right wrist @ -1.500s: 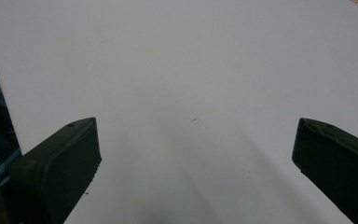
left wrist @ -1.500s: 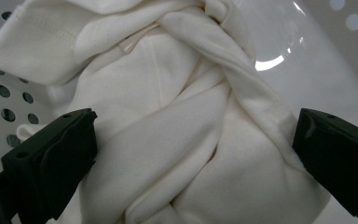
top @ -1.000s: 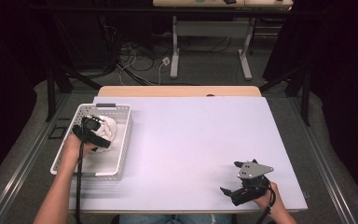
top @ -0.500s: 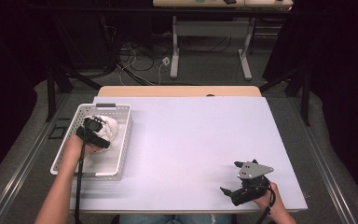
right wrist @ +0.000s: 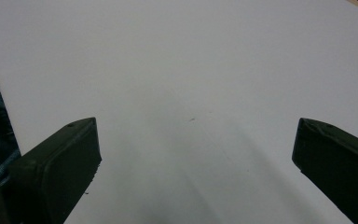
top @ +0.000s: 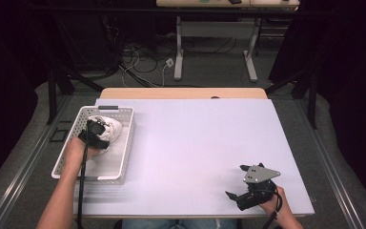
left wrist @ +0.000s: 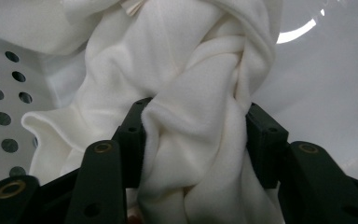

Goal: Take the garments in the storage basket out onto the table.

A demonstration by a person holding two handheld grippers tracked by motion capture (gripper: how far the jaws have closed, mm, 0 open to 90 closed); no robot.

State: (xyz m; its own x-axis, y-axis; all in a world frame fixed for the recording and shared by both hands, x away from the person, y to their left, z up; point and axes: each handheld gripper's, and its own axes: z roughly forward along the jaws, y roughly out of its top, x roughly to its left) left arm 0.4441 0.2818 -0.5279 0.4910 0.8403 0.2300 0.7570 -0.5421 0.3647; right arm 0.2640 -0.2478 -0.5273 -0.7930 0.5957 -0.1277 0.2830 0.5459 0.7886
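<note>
Left gripper view: one white cloth [left wrist: 191, 107], soft, bunched and twisted into folds, lies in one perforated white basket [top: 124, 143] at the table's left edge, toward its far end. Your left gripper [left wrist: 193, 135] has just been closing and now pinches a thick fold between both pads. Your right gripper [right wrist: 193, 154] hovers wide open, holding nothing, at the table's near right corner.

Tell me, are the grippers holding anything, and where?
The left gripper has just closed on a bunched fold of the white cloth in the basket. The right gripper is open, holding nothing.
</note>
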